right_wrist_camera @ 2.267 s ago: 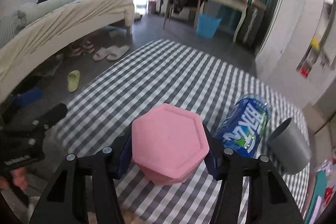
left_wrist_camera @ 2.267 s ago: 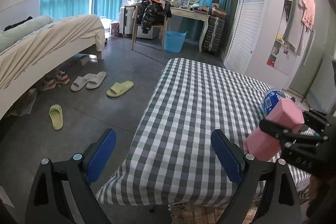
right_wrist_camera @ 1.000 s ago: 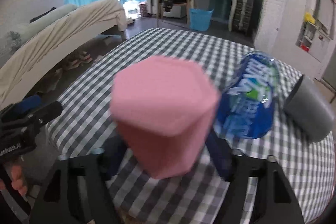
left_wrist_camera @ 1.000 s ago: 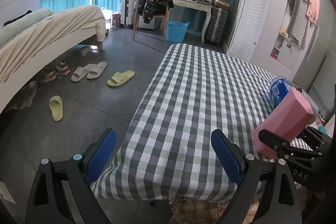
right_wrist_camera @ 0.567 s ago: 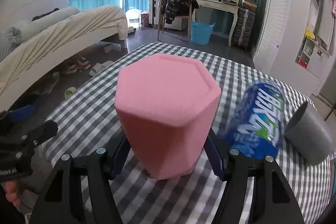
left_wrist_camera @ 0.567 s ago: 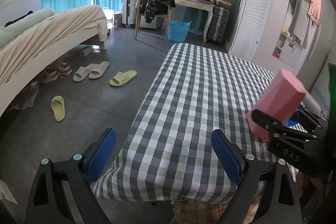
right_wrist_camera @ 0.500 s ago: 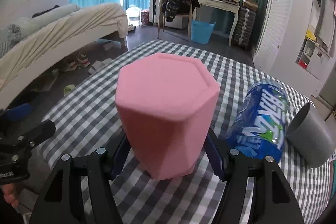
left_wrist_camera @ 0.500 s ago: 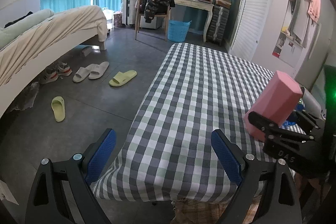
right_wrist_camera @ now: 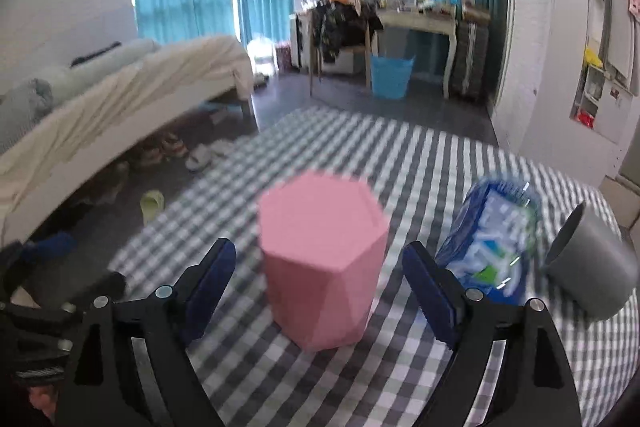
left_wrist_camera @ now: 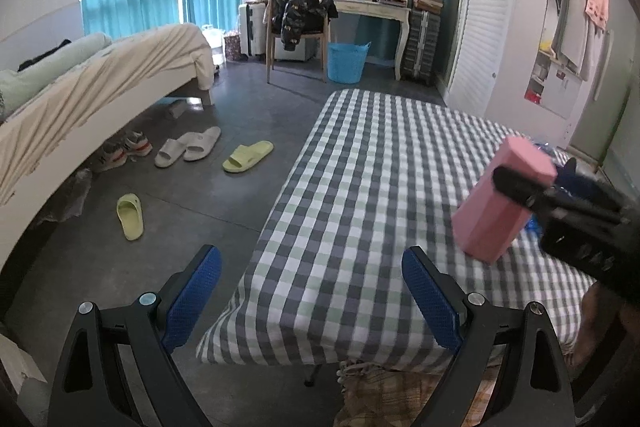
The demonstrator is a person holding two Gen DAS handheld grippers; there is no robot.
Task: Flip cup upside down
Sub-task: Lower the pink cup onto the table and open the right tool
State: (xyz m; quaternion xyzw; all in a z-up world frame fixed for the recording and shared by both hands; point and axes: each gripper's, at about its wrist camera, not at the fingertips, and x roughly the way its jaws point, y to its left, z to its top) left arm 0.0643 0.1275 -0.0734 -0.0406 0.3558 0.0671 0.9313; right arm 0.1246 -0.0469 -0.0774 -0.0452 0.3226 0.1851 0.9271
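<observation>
With its closed hexagonal base up, the matte pink cup (right_wrist_camera: 322,259) stands on the gingham tabletop (right_wrist_camera: 420,163), between the wide-open right claw (right_wrist_camera: 318,291) pads, untouched. Left claw (left_wrist_camera: 312,297) gapes wide, holding nothing, at the tabletop's near-left edge.

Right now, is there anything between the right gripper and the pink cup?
No. The right gripper is open, and the cup stands base-up on the checked cloth in the gap between its fingers. The bottle and the grey cup lie off to the right.
</observation>
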